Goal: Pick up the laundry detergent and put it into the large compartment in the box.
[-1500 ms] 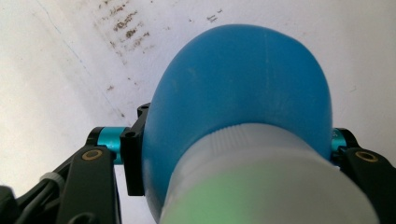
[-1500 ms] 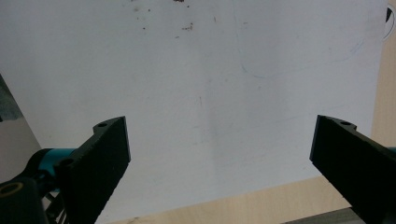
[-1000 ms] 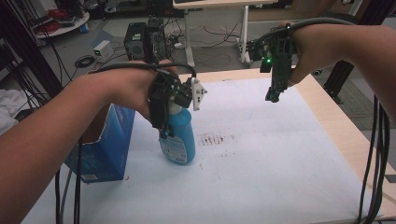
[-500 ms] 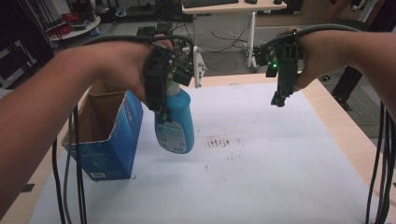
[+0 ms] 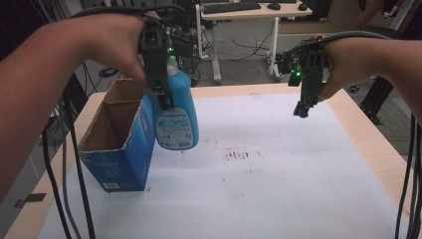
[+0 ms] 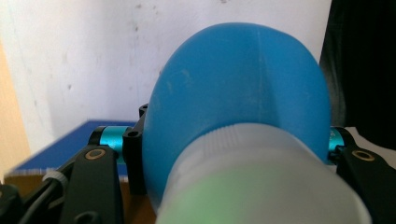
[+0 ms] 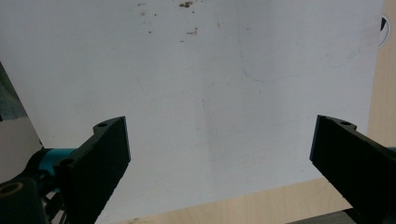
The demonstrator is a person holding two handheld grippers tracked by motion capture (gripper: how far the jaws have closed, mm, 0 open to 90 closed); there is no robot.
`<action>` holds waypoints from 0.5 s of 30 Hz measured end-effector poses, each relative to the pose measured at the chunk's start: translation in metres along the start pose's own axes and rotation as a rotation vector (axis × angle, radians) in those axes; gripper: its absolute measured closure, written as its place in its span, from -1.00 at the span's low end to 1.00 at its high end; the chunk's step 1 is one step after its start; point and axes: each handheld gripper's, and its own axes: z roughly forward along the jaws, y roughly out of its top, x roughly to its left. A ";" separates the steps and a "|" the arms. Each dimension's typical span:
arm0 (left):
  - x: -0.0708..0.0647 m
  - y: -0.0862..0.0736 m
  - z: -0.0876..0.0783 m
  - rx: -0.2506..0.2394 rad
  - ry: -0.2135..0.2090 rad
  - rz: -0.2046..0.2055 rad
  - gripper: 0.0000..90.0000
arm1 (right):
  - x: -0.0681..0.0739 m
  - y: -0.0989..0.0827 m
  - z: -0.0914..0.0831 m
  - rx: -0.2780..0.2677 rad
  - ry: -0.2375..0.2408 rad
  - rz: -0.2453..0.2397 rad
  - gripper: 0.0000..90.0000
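Above the left half of the counter [image 5: 278, 199], clear of the white sheet [image 5: 298, 164], hangs the blue bottle [image 5: 176, 112] — clamped high on its shoulder, just under the pale cap, by the left gripper [image 5: 158, 87], fingers closed on it from both sides so the heavy body dangles upright below. Held that way, probably, to drop bottom-first into the open blue carton [image 5: 117, 149] standing just beside it, mouth up, torn cardboard flaps raised. Bottle base roughly level with the carton rim, touching or nearly touching its right wall — hard to tell which; a little more height looks needed before crossing over. Far to the right, well apart, the right gripper [image 5: 303, 97] pointed down over bare sheet, fingers spread wide on nothing. Plenty of free room mid-counter; the counter's wooden edge close behind the carton.
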 end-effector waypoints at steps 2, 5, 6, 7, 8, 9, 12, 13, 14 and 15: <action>0.002 -0.005 -0.008 0.002 -0.006 -0.061 -0.15 | 0.000 0.001 0.001 -0.003 -0.001 -0.007 -0.91; 0.005 -0.014 -0.019 -0.007 -0.017 -0.159 -0.15 | 0.001 0.004 0.002 -0.002 0.000 -0.014 -0.91; 0.007 -0.018 -0.023 -0.017 -0.018 -0.189 -0.15 | 0.001 0.004 0.002 -0.005 0.000 -0.020 -0.91; 0.008 -0.022 -0.026 -0.023 -0.016 -0.221 -0.15 | 0.001 0.005 0.002 -0.003 0.001 -0.015 -0.91; 0.010 -0.026 -0.030 -0.024 -0.015 -0.255 -0.15 | 0.001 0.005 0.002 -0.005 0.000 -0.022 -0.91; 0.011 -0.030 -0.033 -0.028 -0.010 -0.286 -0.15 | 0.001 0.006 0.002 -0.004 0.001 -0.021 -0.91; 0.014 -0.041 -0.043 -0.038 0.004 -0.369 -0.15 | 0.001 0.007 0.002 -0.008 0.000 -0.025 -0.91; 0.015 -0.046 -0.046 -0.041 0.003 -0.400 -0.15 | 0.001 0.007 0.002 -0.011 0.002 -0.030 -0.91; 0.016 -0.050 -0.049 -0.040 0.000 -0.418 -0.15 | 0.002 0.008 0.002 -0.009 -0.001 -0.026 -0.91; 0.016 -0.054 -0.051 -0.046 0.002 -0.442 -0.15 | 0.002 0.008 0.002 -0.005 0.001 -0.022 -0.91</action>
